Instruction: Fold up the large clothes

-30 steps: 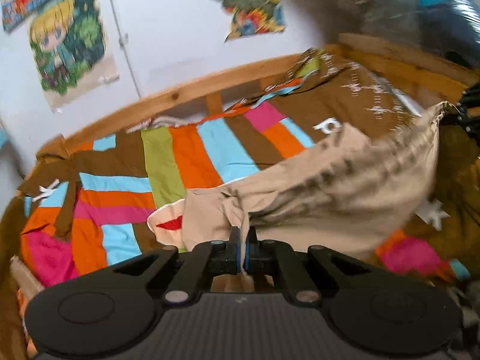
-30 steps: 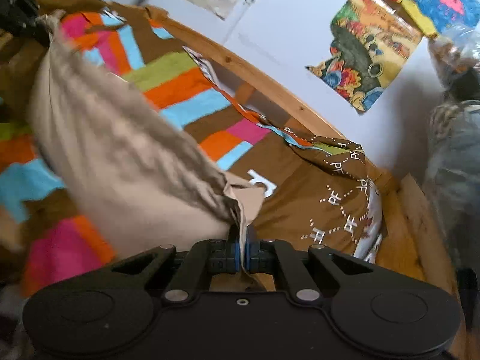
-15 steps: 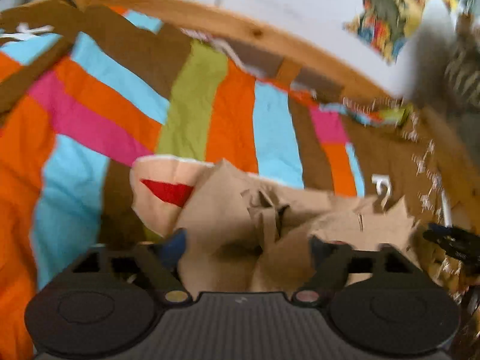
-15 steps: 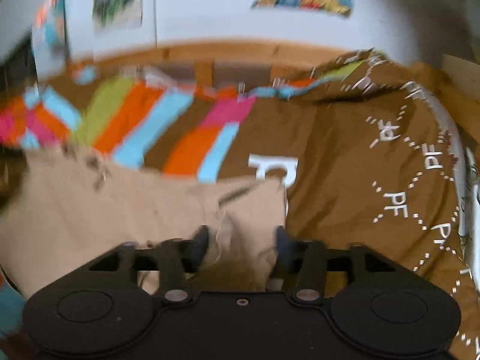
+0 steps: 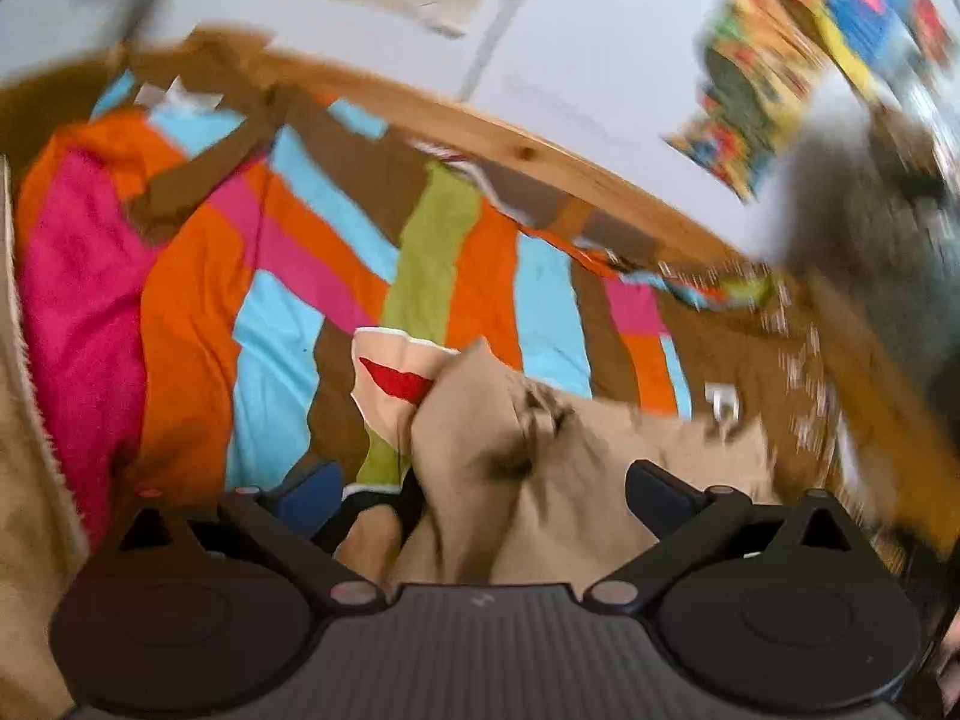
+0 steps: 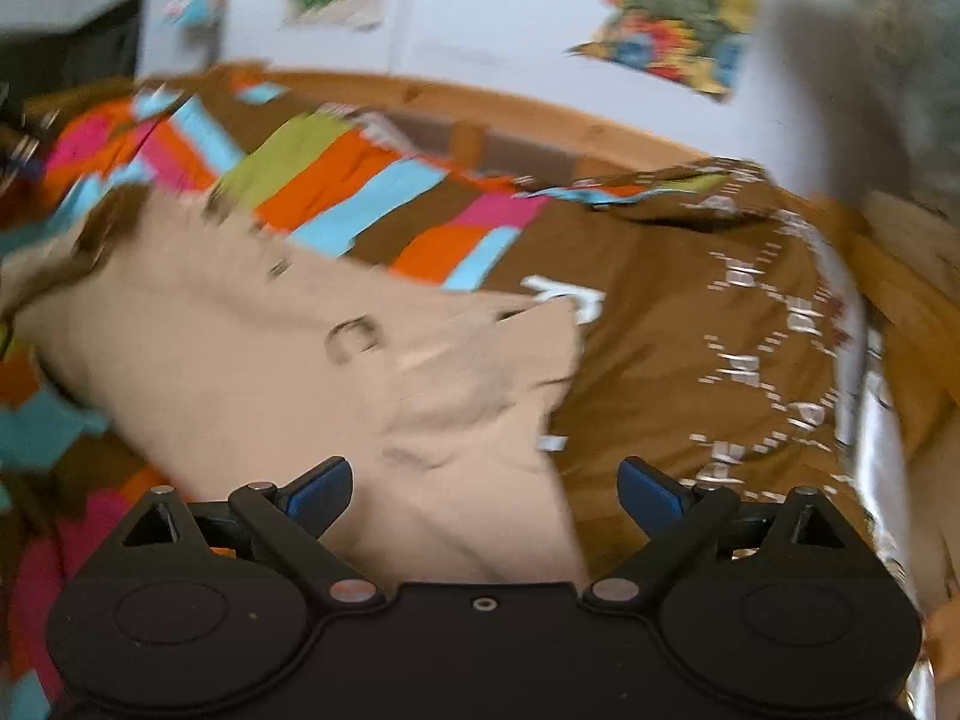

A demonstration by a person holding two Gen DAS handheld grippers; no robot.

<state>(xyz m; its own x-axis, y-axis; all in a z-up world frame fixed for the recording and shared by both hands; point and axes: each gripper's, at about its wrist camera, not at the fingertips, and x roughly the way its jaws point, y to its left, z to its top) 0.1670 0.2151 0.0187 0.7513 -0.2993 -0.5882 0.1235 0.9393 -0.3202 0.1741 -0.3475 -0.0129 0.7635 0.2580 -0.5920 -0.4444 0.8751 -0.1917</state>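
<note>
While both views were smeared by blur, I could read the main layout. My left gripper had its jaws spread wide, gripping nothing; the beige garment lay bunched between and ahead of its blue-padded fingers, with a raised fold crowding the near field. A pale cloth with a red patch lay just behind that fold, partly covered by it. My right gripper likewise had its jaws set wide apart and empty, and the garment lay spread on the bed ahead of it, extending to the left of that view. Under the garment was a striped bedcover in orange, pink, blue, green and brown. To the right lay a rumpled brown cover with white lettering, its edge touching the garment. A wooden bed rail ran behind the bedding, with posters on the pale wall above. A grey blurred mass blocked the upper right of the left view; I could not identify it.
</note>
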